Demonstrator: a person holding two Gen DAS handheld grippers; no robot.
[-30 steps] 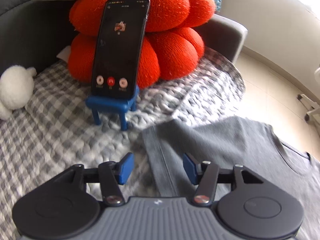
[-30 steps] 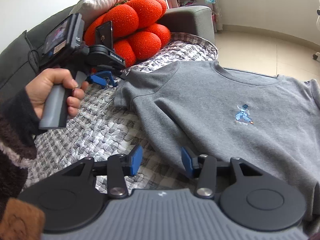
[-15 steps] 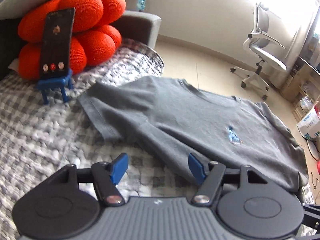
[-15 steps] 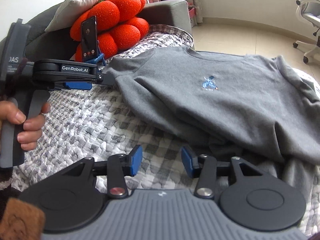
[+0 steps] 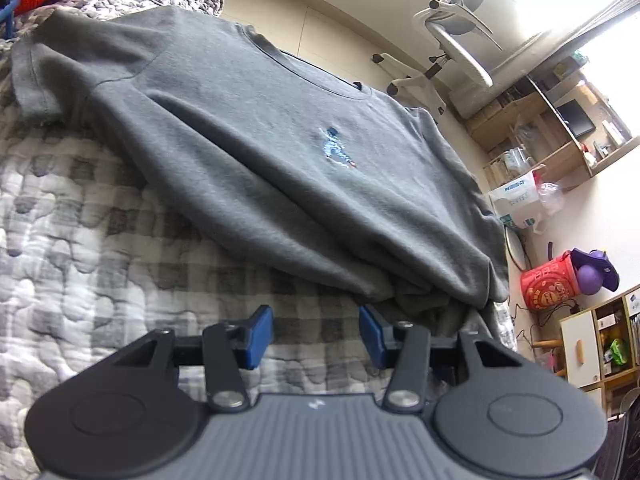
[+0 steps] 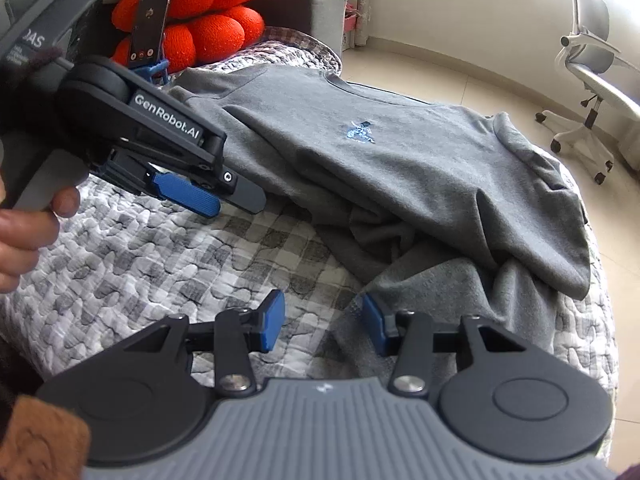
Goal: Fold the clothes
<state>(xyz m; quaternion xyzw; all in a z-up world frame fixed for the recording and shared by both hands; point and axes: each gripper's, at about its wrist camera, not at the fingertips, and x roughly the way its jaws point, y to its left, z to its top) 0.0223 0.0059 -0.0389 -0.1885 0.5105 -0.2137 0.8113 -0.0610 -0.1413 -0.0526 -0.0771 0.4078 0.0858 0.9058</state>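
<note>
grey t-shirt (image 5: 256, 148) lies face up on the checked quilt (image 5: 80, 248), collar toward the floor edge, hem bunched at the near side; probably spread flat so the first fold can start from that rumpled hem; left gripper (image 5: 316, 334) released, jaws apart, empty, above quilt just short of the hem; right gripper (image 6: 323, 326) likewise spread, holding nothing, one pad at the loose fabric, contact uncertain; phone (image 6: 149, 28) propped on a blue stand against orange cushions (image 6: 200, 12); pale floor, office chair (image 5: 452, 28), cluttered shelves (image 5: 560, 128) beyond.
</note>
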